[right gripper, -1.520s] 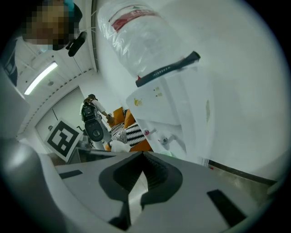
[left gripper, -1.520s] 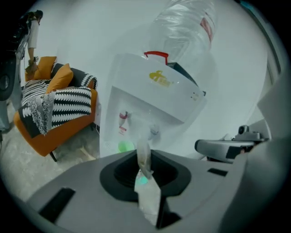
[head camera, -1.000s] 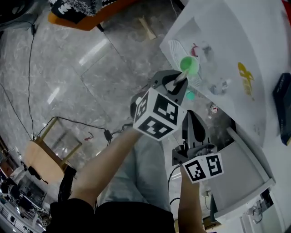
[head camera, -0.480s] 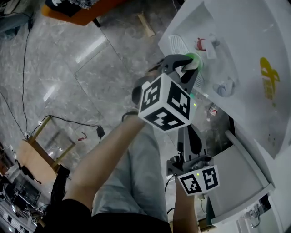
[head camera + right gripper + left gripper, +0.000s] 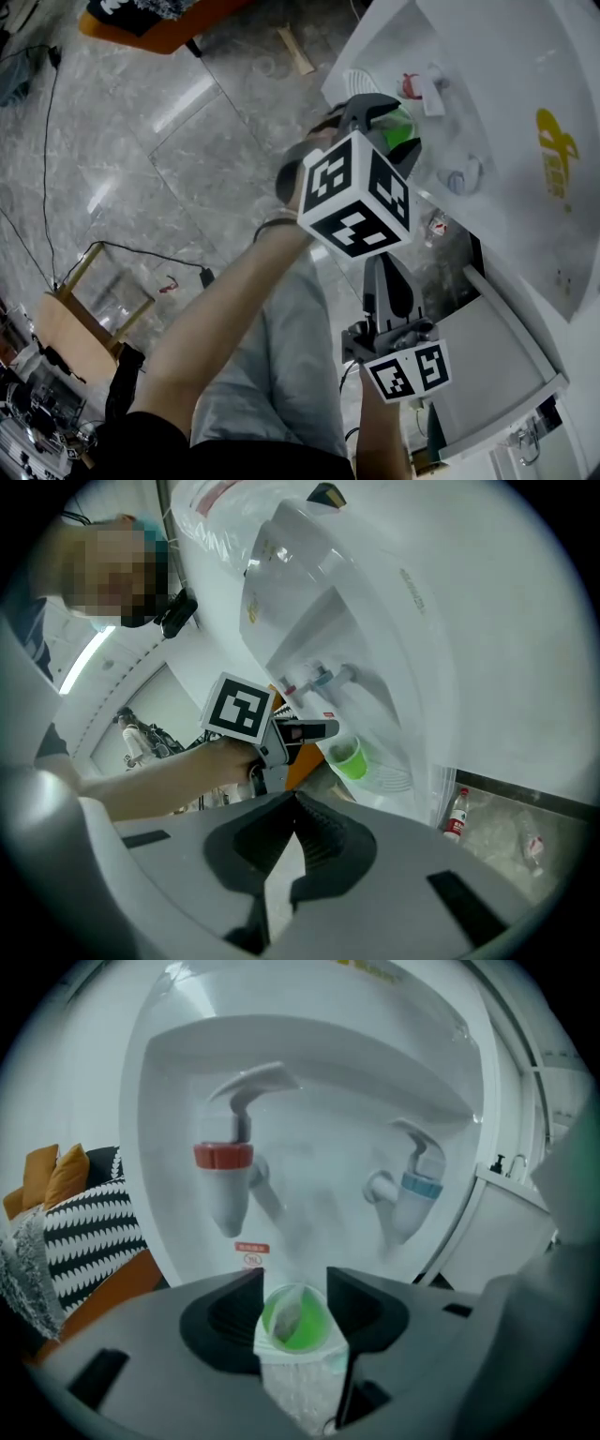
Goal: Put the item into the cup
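Note:
A green cup [image 5: 405, 127] stands on the white drip tray [image 5: 359, 86] of a water dispenser, under the red tap [image 5: 223, 1157]. My left gripper [image 5: 384, 117] hovers right over it; its jaws are opening. In the left gripper view the cup [image 5: 298, 1318] lies between the jaws, and a pale, translucent packet [image 5: 302, 1384] fills the gap below its rim, with its tip inside the cup's mouth. Whether the pads still touch the packet is unclear. My right gripper [image 5: 387, 270] waits lower down, away from the cup, shut and empty; its view shows the cup [image 5: 352, 758] and the left gripper [image 5: 314, 731].
The dispenser's blue tap [image 5: 422, 1185] is to the right of the red one. A small bottle [image 5: 455, 815] stands on the floor beside the dispenser. An orange sofa with a patterned cushion [image 5: 89, 1241] is at the left. A white cabinet [image 5: 487, 366] is near my right gripper.
My left gripper has moved up over the cup and its jaws have spread. The item that was pinched in its tips now reaches into the cup. My right gripper has hardly moved.

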`<state>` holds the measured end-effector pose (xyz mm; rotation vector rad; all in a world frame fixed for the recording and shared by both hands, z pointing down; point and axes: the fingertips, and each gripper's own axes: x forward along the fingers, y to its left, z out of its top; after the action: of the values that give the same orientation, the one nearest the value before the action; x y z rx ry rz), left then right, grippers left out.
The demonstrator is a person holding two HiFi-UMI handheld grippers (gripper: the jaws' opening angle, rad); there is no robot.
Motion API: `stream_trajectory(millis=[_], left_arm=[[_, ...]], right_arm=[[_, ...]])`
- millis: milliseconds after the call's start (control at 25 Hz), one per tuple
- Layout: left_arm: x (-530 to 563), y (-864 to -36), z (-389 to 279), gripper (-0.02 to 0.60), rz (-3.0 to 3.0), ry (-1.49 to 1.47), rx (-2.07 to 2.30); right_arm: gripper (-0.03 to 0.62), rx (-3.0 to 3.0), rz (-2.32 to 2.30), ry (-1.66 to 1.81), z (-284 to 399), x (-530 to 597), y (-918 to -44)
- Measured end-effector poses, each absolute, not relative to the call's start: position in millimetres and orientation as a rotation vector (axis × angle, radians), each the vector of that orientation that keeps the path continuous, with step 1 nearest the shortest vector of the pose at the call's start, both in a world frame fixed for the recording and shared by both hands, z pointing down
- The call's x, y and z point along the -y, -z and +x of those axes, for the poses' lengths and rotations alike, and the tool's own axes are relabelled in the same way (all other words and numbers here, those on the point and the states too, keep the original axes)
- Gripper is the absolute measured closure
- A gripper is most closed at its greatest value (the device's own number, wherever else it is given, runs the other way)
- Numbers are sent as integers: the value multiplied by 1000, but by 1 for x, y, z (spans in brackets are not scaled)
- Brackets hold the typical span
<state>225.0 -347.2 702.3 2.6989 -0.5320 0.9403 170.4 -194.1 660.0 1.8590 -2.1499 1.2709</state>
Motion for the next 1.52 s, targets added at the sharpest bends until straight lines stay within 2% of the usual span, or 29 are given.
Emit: stream_trajectory(millis=[240, 280, 400, 520, 1040, 1360, 1520], left_arm=[[343, -689, 191, 387, 2650, -775, 612], [341, -687, 181, 409, 2627, -751, 647], [334, -684, 149, 527, 2554, -716, 770], [321, -681, 128, 563, 2502, -684, 838], [246, -642, 122, 569, 2449, -630, 849], [210, -582, 87, 569, 2439, -571, 952], [201, -541, 77, 569, 2359, -469, 1053]], right_arm=[[585, 2160, 1866, -1229, 170, 205, -658], [585, 2160, 1865, -1216, 170, 207, -658], [585, 2150, 1863, -1180, 169, 212, -660], [585, 2143, 1859, -1155, 169, 216, -662], [585, 2163, 1837, -1007, 159, 205, -631], [585, 2257, 1817, -850, 132, 184, -569], [585, 2260, 1826, -685, 143, 177, -525]])
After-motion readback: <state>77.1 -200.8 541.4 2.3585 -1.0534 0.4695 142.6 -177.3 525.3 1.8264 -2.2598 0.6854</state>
